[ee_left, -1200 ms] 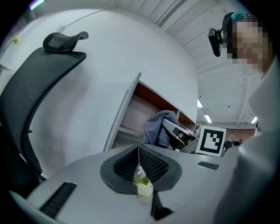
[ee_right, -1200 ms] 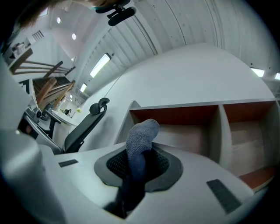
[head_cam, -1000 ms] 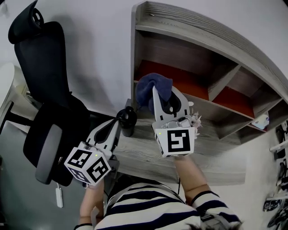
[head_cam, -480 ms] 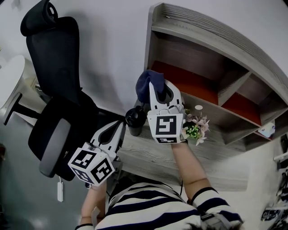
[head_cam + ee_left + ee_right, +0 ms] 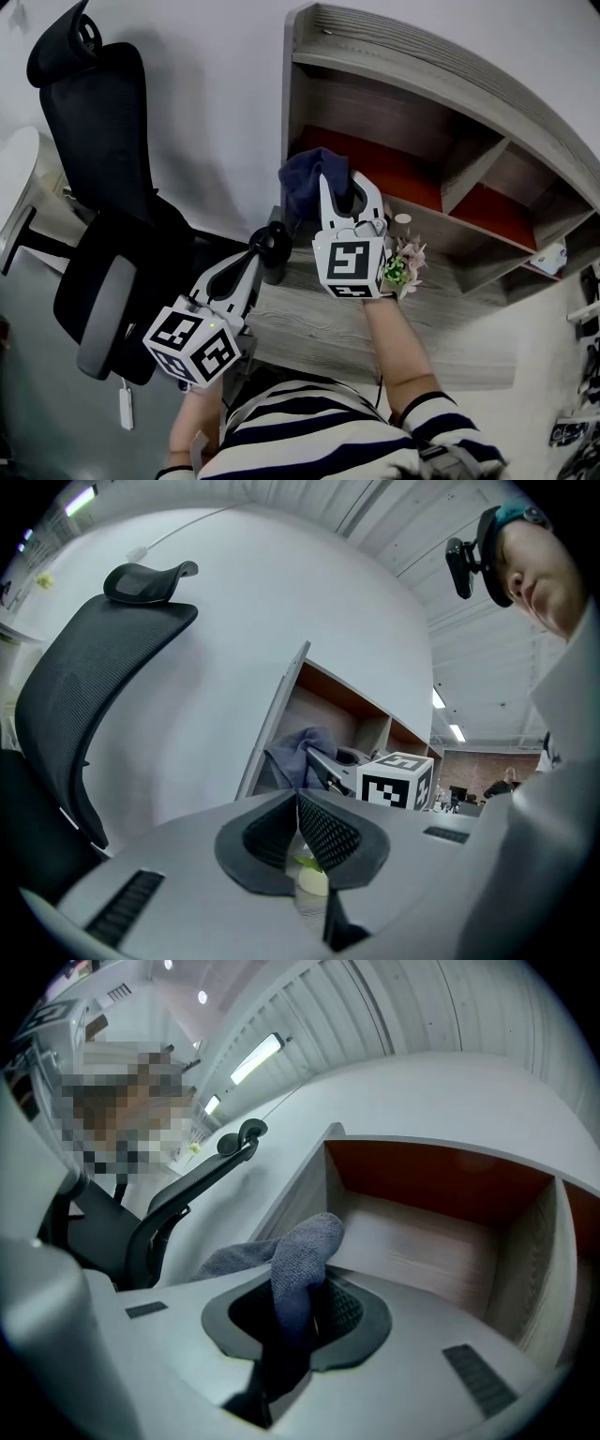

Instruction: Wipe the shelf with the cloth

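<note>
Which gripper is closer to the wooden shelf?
Right. The right gripper, shut on the blue cloth, is at the mouth of the left compartment of the shelf; the left gripper is lower, at the edge of the desk beside the black cup.

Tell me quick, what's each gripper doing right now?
Left gripper: closed, nothing held.
Right gripper: closed on the blue cloth.

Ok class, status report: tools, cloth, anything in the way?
Right tool shut on blue-grey cloth, at grey wooden shelf. Left tool shut, empty. Black cup, pink flowers nearby.
</note>
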`<state>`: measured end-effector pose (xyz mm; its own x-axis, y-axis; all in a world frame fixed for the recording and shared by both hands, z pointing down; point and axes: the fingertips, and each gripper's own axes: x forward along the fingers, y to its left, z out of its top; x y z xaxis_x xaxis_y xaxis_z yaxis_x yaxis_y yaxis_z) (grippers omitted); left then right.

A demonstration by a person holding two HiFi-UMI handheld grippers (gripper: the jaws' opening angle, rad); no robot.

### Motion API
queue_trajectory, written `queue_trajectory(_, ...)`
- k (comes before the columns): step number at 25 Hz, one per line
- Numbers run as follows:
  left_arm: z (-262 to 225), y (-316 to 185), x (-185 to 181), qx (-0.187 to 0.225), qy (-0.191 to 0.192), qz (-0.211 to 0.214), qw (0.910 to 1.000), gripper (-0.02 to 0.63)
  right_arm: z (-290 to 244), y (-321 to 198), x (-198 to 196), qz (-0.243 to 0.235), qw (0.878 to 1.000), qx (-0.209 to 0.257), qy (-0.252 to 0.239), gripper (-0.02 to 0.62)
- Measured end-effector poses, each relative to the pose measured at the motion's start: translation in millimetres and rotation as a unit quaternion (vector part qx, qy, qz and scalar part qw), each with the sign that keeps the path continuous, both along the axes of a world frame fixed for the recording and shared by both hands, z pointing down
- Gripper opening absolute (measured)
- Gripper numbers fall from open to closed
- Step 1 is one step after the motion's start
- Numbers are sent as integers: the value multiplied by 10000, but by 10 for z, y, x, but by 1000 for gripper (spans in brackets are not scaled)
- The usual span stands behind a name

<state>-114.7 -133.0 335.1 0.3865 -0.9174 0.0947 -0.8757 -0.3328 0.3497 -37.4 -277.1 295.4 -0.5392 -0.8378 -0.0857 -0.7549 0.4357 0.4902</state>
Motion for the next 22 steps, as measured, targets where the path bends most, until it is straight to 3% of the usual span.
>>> queue_trajectory(22,6,-176,549,32,39,910,9958,20,4,76,1409,1519,9883,-38,-118,80)
